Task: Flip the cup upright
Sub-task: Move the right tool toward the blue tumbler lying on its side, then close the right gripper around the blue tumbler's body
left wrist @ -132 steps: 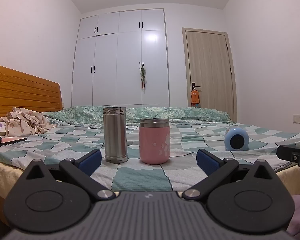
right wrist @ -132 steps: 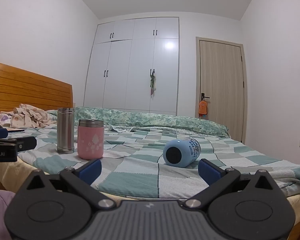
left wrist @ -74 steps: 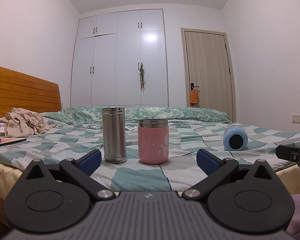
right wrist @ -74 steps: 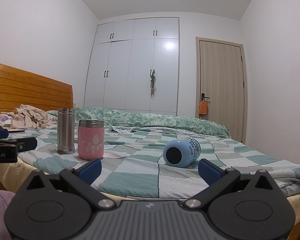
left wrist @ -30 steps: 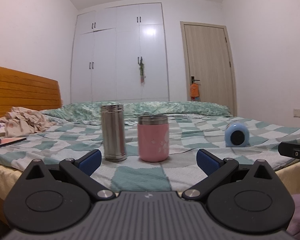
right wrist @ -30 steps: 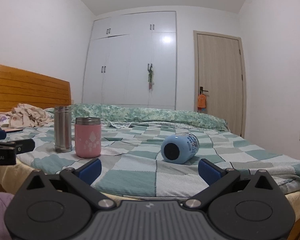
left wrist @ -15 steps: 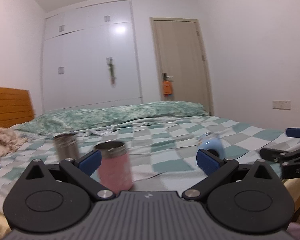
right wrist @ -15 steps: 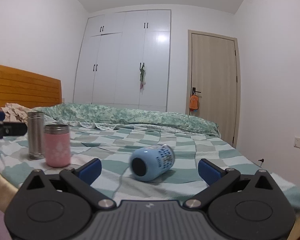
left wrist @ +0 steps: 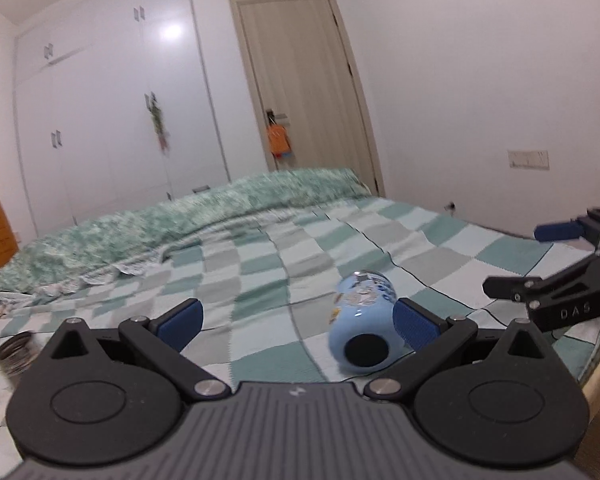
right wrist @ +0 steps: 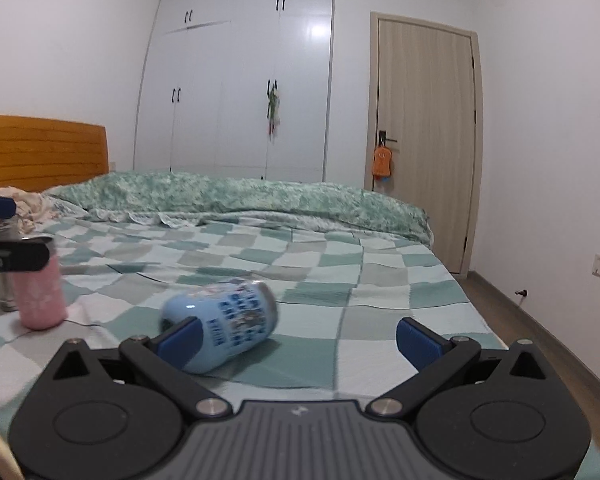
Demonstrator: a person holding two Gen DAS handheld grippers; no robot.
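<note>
Both tools swung toward blue cup (left wrist: pixel 363 328) within last half second. Left tool (left wrist: pixel 296 320), jaws spread wide and empty, had turned right off pink cup (right wrist: pixel 40 296) and steel flask (right wrist: pixel 5 264); blue cup now sat low between its fingers, by right pad. Blue cup lay on side on bed (right wrist: pixel 380 280), dark base facing left camera. Right tool (right wrist: pixel 298 336) likewise released, cup behind its left pad. Approach under way; grasp not yet made.

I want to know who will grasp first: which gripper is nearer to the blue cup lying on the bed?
Hard to call; perhaps the left. The left gripper has the blue cup beside its right finger; the right gripper has it beside its left finger.
</note>
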